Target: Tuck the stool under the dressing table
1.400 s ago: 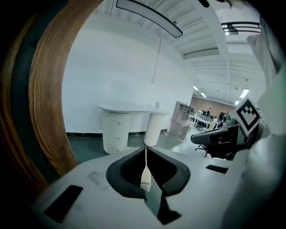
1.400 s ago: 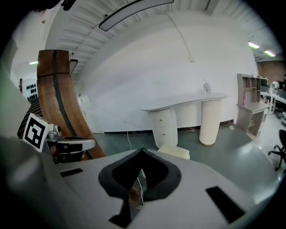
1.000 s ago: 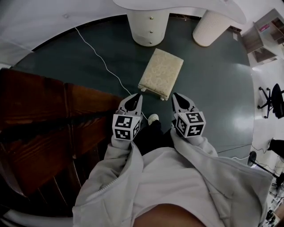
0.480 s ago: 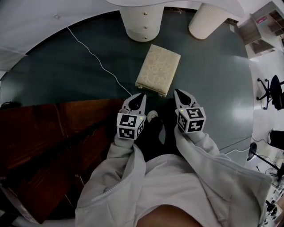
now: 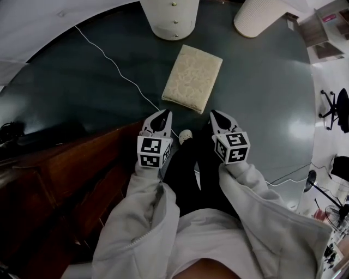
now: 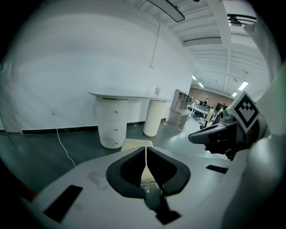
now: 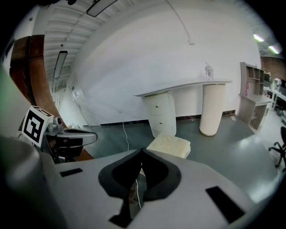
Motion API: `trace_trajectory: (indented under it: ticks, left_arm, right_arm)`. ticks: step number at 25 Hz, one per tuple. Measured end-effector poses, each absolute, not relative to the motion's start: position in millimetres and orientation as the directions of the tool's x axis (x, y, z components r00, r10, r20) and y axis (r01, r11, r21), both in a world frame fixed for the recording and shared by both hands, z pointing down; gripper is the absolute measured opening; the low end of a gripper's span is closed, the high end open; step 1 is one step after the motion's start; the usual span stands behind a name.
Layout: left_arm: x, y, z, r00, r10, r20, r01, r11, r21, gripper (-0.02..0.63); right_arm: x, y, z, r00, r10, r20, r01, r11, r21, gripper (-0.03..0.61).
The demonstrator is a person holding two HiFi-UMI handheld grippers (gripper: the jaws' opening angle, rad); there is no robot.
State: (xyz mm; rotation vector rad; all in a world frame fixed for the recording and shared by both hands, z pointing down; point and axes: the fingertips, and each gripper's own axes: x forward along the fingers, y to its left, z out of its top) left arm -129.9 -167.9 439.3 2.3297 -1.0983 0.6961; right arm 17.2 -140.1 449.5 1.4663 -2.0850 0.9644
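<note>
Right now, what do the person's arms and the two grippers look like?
The left gripper and right gripper have pale grey shells tapering to a tip, lined with black pads. Each carries a cube with black-and-white square markers. Both arms wear loose, light grey jacket sleeves.

The stool (image 5: 192, 78) stood on the floor (image 5: 262, 98), in front of the dressing table (image 7: 183, 86) and clear of it. Beyond the stool's far left corner stood the table's drawer pedestal (image 5: 170, 16); beyond its far right corner, the table's column leg (image 5: 259, 16). A cable (image 5: 117, 70) lay on the floor to the stool's left, running past its near left corner. On the stool's near side, apart from it, were the left gripper (image 5: 163, 114) and the right gripper (image 5: 215, 115), with a shoe (image 5: 185, 135) between them. A cabinet (image 5: 71, 169) stood left of the stool and nearer; a shelf unit (image 5: 322, 41) and an office chair (image 5: 335, 109) stood well to its right.
</note>
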Motion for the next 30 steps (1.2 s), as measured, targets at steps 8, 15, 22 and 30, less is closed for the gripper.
trace_trajectory:
  ticks: [8,15,22,30]
  left_arm:
    - [-119,-187,497,0.539,-0.489,0.686,-0.785,-0.586,0.2,0.02]
    - [-116,-195,547,0.523,-0.412,0.746,-0.781,-0.582,0.226,0.145]
    - [-124,-192,619,0.461,-0.287,0.84,-0.733,-0.657,0.178,0.217]
    - [-138,-204,696,0.39,-0.205,0.898,-0.687,-0.714,0.135,0.249]
  right_arm:
    - [16,-136,505,-0.407,-0.568,0.715,-0.913,0.226,-0.34,0.051]
    - [19,-149,551,-0.419,-0.52,0.745,-0.908,0.225,-0.353,0.115]
    - [18,-146,611,-0.406,-0.433,0.805,-0.914,0.219,-0.342,0.256]
    - [12,-144,679,-0.375,-0.361,0.854,-0.927,0.15,-0.344,0.373]
